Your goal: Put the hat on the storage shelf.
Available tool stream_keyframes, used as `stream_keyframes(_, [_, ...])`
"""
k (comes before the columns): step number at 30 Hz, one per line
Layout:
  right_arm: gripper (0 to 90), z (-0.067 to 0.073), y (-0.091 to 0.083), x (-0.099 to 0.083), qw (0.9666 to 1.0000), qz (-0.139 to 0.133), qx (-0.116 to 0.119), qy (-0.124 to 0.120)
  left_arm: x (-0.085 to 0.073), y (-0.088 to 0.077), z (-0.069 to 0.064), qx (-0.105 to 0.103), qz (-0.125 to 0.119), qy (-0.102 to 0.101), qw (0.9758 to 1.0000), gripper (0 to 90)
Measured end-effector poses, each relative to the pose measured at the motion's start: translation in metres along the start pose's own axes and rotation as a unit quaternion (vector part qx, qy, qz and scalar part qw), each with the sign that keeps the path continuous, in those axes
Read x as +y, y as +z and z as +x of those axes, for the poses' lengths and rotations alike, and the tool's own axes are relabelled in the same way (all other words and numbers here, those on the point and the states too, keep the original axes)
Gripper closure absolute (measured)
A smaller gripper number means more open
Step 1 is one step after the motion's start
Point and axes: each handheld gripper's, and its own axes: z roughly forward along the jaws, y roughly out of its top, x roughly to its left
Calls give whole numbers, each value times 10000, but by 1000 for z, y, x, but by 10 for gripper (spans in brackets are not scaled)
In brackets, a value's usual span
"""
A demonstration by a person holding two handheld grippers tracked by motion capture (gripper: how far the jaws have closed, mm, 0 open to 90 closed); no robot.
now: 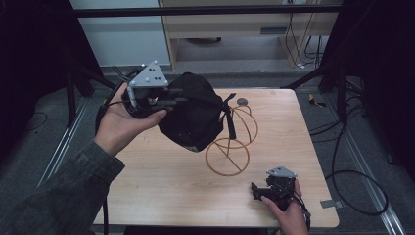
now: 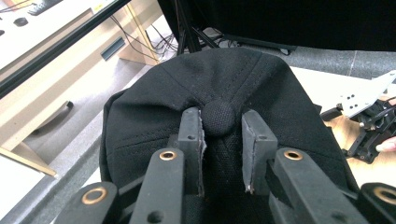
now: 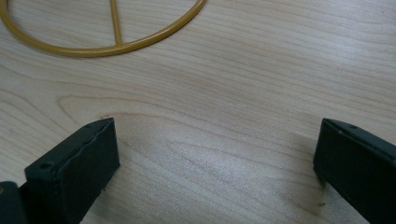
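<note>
Black cap gripped by its crown, held beside the wire stand, not yet seated.

The left gripper (image 2: 222, 154) has closed its jaws on the black cap (image 1: 191, 112), pinching the top button (image 2: 219, 117) between its pads; the cap hangs ahead of the fingers, against the gold wire hat stand (image 1: 234, 142). Lifting it over the stand's top remains. The right gripper (image 1: 266, 192) rests wide open and empty near the table's (image 1: 161, 181) front edge, with bare wood around it.
</note>
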Motion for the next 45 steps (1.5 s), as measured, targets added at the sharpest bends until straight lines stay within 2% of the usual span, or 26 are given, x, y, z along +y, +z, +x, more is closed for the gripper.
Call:
stream_keyframes(4, [4,0,0,0,10000,-9,4,12,5,4,-3,-26,19,66,10000,722])
stream_keyframes(12, [4,0,0,0,10000,-9,4,12,14,16,-7,-105,22,74,9999,722])
stream_keyframes(15, [4,0,0,0,10000,-9,4,14,17,22,-8,-146,-26,42,9999,722])
stream_keyframes(19, [4,0,0,0,10000,0,2,8,23,32,-11,-207,1,109,9997,722])
stream_keyframes(28, [4,0,0,0,10000,-14,5,11,36,44,-16,-232,-46,160,9996,722])
stream_keyframes(34, [4,0,0,0,10000,-2,2,10,42,54,-18,-313,42,204,9993,721])
stream_keyframes(45, [4,0,0,0,10000,-2,3,11,43,84,-15,-363,164,66,9992,722])
